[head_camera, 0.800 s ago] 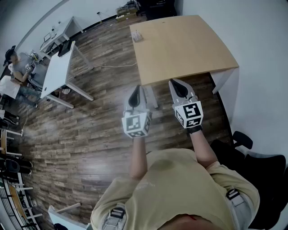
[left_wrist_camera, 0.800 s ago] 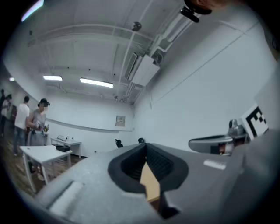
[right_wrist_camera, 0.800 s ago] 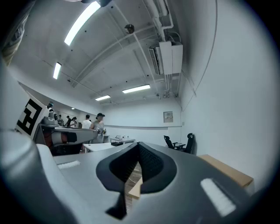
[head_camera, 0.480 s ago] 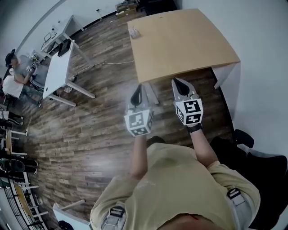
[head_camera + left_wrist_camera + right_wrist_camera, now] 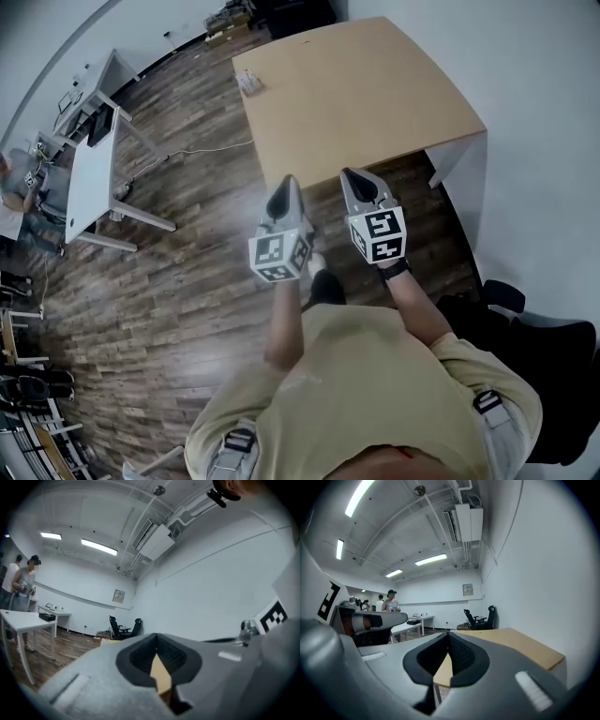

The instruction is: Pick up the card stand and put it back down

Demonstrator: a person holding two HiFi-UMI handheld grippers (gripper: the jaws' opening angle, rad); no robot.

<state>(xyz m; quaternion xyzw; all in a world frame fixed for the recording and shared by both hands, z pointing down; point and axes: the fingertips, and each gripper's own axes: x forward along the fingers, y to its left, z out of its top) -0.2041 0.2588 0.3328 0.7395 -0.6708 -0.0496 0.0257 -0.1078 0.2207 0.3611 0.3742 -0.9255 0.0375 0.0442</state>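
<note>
Both my tongs are pressed together with nothing in them. The left tongs (image 5: 287, 181) and right tongs (image 5: 352, 174) hang side by side, pointing level at the near edge of the wooden worktop (image 5: 375, 94), tips just about over that edge and the rest over the plank floor (image 5: 187, 272).

The card stand (image 5: 250, 82) sits way off at the far left corner, right by the left edge, so nearly the whole worktop lies between it and my tongs.

For room to move, the worktop's right side is close to the white wall (image 5: 544, 141). The left side opens onto floor, with a white desk (image 5: 89, 173) well apart.
</note>
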